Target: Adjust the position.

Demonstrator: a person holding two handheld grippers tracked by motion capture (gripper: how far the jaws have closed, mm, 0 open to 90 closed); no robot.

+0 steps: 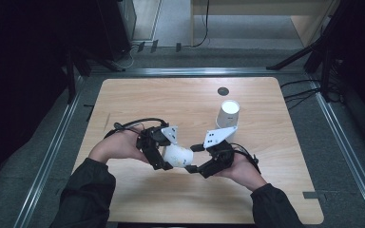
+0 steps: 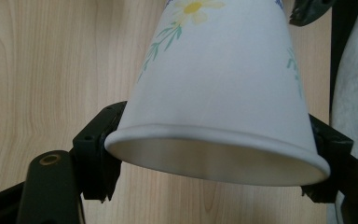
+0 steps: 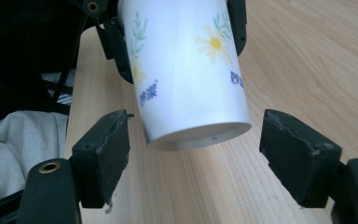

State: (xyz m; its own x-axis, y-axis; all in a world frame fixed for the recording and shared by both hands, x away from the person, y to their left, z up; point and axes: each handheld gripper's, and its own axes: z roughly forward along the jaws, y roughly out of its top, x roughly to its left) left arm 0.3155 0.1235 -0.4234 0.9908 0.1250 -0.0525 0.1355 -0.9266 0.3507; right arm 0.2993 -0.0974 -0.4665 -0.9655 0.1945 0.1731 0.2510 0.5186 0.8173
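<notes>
On table (image 1: pixel 138 95) | paper cups: 2 | left tool (image 1: pixel 164 159) grips one (image 1: pixel 178 156) | other (image 1: pixel 228 114) upright

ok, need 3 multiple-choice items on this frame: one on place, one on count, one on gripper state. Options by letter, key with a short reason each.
1. Where is the second cup?
A. On the table, beyond the right gripper
B. On the floor
C. Between the left gripper's jaws

2. How many paper cups are there?
A. One
B. Two
C. Three

3. How do the right gripper's jaws stand around the flowered cup?
A. Pressed on it
B. Apart, either side of its base
C. Shut with nothing between

Key:
1 A: it stands on the table in the high view.
2 B: one on the table, one in the left gripper.
3 B: gaps show beside both pads.
</notes>
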